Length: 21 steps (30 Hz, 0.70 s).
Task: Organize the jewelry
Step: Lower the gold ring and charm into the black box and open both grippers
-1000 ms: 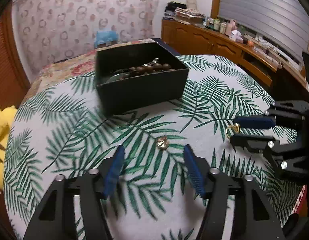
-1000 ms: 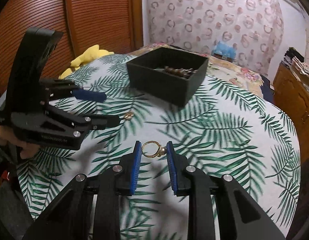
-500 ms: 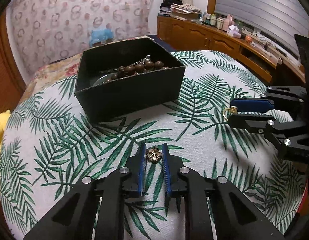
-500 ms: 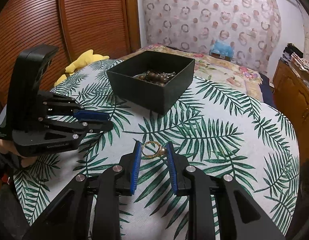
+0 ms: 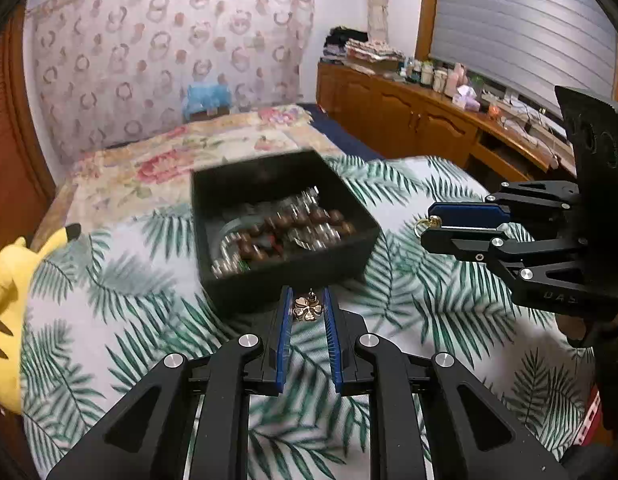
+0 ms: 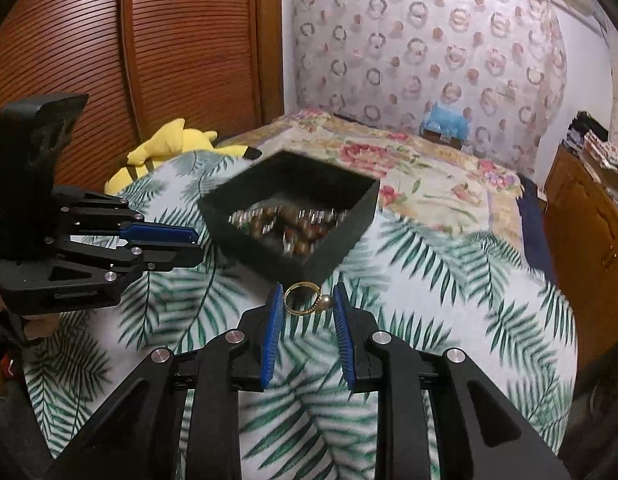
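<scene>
A black open box (image 5: 361,248) (image 6: 341,248) with brown beads and silver jewelry inside stands on the palm-leaf cloth. My left gripper (image 5: 307,308) is shut on a gold clover earring (image 5: 307,309) and holds it just in front of the box's near wall. It also shows in the right wrist view (image 6: 189,246), left of the box. My right gripper (image 6: 307,304) is shut on a gold pearl ring (image 6: 305,302), lifted near the box's front corner. It also shows in the left wrist view (image 5: 427,226), right of the box, with the ring (image 5: 425,224) at its tips.
A yellow plush toy (image 5: 9,300) (image 6: 165,148) lies at the table's left edge. A floral bedspread (image 5: 181,160) is behind the box. A wooden cabinet (image 5: 421,120) with clutter stands at the right. Wooden slatted doors (image 6: 149,40) are at the left.
The left gripper closed on the clover earring and lifted it toward the box. The right gripper, still holding the ring, rose and moved closer to the box.
</scene>
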Available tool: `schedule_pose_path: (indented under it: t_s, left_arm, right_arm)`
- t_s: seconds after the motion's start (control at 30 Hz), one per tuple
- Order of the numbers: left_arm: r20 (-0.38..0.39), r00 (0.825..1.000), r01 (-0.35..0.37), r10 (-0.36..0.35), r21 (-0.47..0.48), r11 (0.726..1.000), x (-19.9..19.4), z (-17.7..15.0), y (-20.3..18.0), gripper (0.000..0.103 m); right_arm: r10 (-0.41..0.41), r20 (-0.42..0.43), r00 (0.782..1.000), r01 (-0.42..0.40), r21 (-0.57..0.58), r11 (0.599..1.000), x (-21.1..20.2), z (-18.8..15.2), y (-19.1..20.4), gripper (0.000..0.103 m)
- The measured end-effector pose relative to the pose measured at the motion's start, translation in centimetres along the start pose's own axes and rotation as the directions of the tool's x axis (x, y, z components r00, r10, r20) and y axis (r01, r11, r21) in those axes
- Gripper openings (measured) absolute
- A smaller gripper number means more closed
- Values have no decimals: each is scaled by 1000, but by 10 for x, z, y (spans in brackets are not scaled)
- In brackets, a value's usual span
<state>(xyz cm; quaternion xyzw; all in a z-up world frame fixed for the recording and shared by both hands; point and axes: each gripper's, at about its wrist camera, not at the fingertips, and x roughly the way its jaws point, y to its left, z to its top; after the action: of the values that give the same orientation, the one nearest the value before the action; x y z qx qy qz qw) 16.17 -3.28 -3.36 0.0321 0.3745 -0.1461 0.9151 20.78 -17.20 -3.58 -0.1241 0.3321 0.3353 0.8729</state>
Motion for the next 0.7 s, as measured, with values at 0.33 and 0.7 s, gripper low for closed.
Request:
schedule_pose_path:
  t_s: [0.33, 0.7]
  left_arm:
    - [33, 999, -20, 21, -28, 999, 8, 28, 28, 15]
    - [31, 999, -30, 32, -45, 999, 24, 39, 45, 15]
  right_arm:
    - [5, 15, 1000, -4, -36, 999, 25, 38, -5, 28]
    - [7, 25, 1000, -7, -6, 1000, 58, 63, -17, 28]
